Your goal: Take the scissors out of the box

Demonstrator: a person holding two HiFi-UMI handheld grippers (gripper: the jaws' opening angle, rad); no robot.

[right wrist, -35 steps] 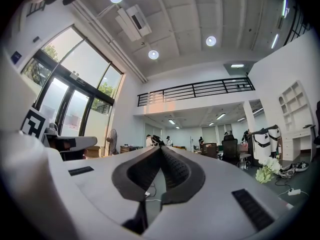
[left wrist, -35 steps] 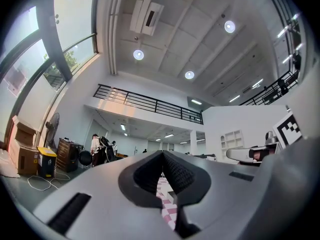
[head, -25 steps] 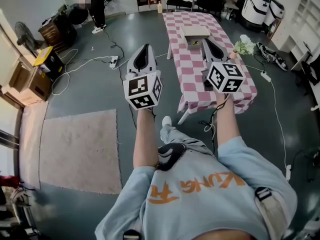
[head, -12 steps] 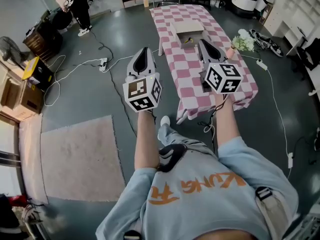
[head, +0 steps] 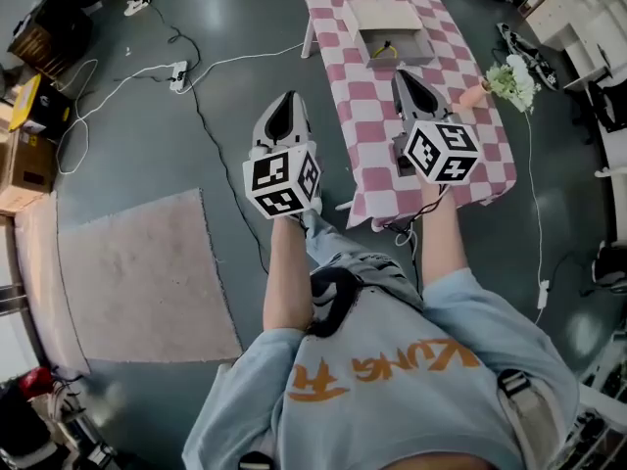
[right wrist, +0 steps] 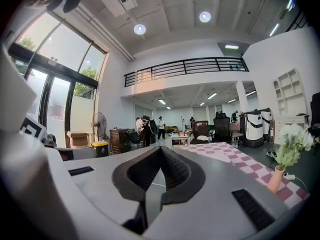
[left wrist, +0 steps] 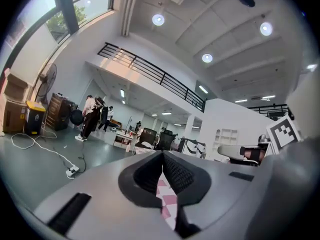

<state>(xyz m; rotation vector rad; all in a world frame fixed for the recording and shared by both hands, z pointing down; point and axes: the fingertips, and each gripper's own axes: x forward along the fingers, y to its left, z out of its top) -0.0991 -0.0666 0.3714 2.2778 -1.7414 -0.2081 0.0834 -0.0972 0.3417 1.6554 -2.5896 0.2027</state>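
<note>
An open cardboard box (head: 384, 18) stands on a table with a pink-and-white checked cloth (head: 377, 135). Inside it lies a small yellow-and-dark thing (head: 384, 49), too small to tell for certain as the scissors. My left gripper (head: 284, 96) is shut and empty, over the floor left of the table's near end. My right gripper (head: 402, 73) is shut and empty, above the cloth just short of the box. In the left gripper view the left gripper (left wrist: 162, 155) shows only cloth behind its jaws. In the right gripper view the right gripper (right wrist: 161, 149) points level, with the table (right wrist: 225, 151) to its right.
Flowers in a pink vase (head: 509, 81) stand at the table's right edge. A power strip (head: 178, 70) with cables lies on the floor to the left. A rug (head: 137, 272), cardboard boxes (head: 22, 160) and a yellow bin (head: 26, 104) are farther left. People stand far off.
Both grippers have come forward and down, toward the table. The table and box now lie much closer in the head view. Both stay shut.
</note>
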